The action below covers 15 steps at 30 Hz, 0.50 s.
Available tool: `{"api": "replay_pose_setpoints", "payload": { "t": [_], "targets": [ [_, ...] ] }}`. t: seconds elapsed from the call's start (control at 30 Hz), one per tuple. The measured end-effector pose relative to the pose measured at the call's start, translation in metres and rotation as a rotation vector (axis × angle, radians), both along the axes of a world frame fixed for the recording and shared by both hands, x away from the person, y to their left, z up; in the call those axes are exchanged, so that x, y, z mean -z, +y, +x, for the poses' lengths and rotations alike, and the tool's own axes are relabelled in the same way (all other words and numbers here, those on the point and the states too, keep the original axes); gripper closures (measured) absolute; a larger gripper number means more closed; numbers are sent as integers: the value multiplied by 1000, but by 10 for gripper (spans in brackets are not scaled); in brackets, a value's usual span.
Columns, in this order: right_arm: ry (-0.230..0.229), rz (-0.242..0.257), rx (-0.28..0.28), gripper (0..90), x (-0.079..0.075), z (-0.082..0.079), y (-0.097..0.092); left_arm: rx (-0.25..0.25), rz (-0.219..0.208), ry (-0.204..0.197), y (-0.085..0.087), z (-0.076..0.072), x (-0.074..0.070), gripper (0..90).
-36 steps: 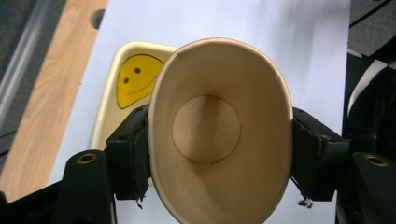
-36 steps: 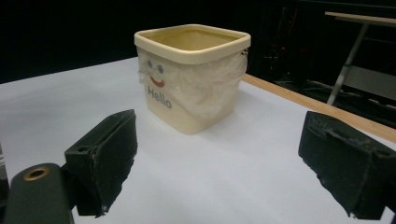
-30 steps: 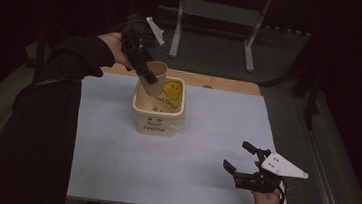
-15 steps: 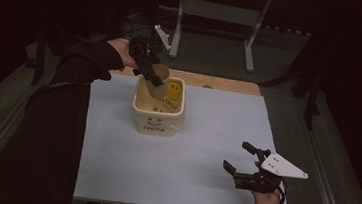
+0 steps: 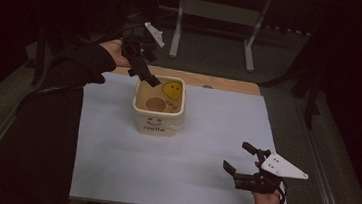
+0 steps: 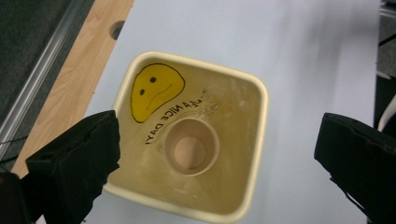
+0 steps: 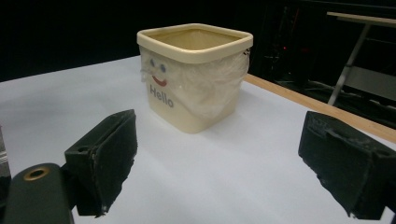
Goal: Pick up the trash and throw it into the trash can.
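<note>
- High view: a cream square tub (image 5: 159,106) stands on the white sheet (image 5: 113,161) that covers the table, toward the far side and a little left of the middle. A yellow smiley is printed on its inner wall and "Hello" on its near face.
- A brown paper cup (image 5: 155,104) sits upright inside the tub, on its floor.
- The left gripper (image 5: 147,77) hangs over the tub's far-left corner, pointing down into it, held by a hand (image 5: 115,52) reaching out of a dark sleeve. From here I cannot tell how wide its jaws stand.
- The right gripper (image 5: 237,159) rests low at the near right of the sheet, well apart from the tub, jaws spread and empty, aimed left toward it.
- Left gripper view: looking straight down into the tub (image 6: 258,154), the cup (image 6: 191,147) stands open-mouthed near the middle of the floor, beside the lettering. The two black jaws are wide apart, one over the tub's rim and one out over the sheet, and nothing is between them.
- Right gripper view: the tub (image 7: 196,79) stands ahead on the sheet (image 7: 210,177), clear plastic film wrinkled over its face. The jaws gape wide with nothing in them.
</note>
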State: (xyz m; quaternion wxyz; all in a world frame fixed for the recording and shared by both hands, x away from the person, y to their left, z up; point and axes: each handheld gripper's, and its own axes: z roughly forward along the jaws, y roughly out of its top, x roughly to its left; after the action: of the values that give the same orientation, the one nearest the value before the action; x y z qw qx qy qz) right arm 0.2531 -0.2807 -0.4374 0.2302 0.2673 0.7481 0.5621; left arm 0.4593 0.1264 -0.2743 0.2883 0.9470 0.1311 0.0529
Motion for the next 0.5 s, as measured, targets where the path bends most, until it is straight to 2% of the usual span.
{"api": "replay_pose_setpoints", "payload": {
  "t": [0.1,0.2,0.27,0.33,0.4,0.47,0.5],
  "targets": [
    [0,-3,0,114,0,0,1,-16,-34,16,12,-13,2,10],
    [0,-6,-1,114,0,-1,1,-28,-34,16,19,-18,5,10],
    [-1,-6,-2,114,-1,-1,2,-51,-56,28,31,-29,9,10],
    [0,-8,-2,114,-1,-1,2,-58,-58,19,38,-37,12,10],
    [1,-7,-3,114,0,-1,3,-69,-80,29,45,-44,14,10],
    [1,-9,-2,114,0,-1,3,-88,-92,13,51,-52,17,10],
    [1,-10,-3,114,0,-1,3,-90,-113,13,55,-56,19,10]
  ]
}}
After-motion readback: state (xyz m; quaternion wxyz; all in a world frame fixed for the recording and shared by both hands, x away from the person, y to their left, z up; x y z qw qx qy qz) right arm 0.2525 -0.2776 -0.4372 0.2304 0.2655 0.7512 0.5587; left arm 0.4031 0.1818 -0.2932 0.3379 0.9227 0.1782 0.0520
